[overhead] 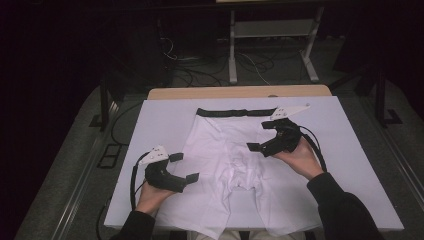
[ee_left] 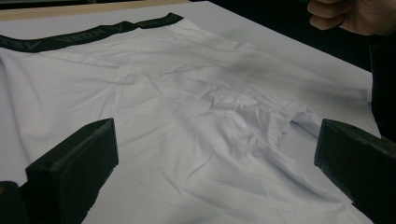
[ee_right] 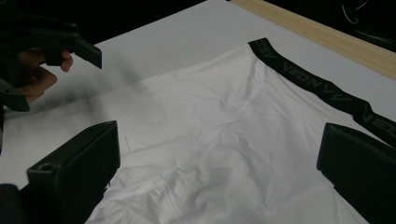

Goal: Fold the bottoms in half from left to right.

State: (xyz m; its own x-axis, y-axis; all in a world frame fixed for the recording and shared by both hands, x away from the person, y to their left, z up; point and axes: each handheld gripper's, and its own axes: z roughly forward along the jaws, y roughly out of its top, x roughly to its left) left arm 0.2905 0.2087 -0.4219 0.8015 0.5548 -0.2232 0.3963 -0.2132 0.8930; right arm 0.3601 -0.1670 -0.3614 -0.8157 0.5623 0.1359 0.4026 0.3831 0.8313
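White boxer shorts [overhead: 227, 155] lie flat on the white board [overhead: 350, 150], black waistband [overhead: 235, 112] toward the far edge and the legs toward the near edge. My left gripper [overhead: 184, 167] hovers over the garment's left leg edge with its jaws wide apart and empty. My right gripper [overhead: 260, 136] hangs over the garment's right side below the waistband, jaws also apart and empty. In the left gripper view the wrinkled crotch area [ee_left: 233, 107] lies between the jaws. In the right gripper view the waistband [ee_right: 317, 88] runs at the upper right and the left gripper [ee_right: 60, 44] appears at upper left.
A wooden table edge [overhead: 240, 92] shows beyond the board. Behind it stand white table legs [overhead: 232, 45] and loose cables [overhead: 200, 70] on the dark floor. Bare white board lies left and right of the garment.
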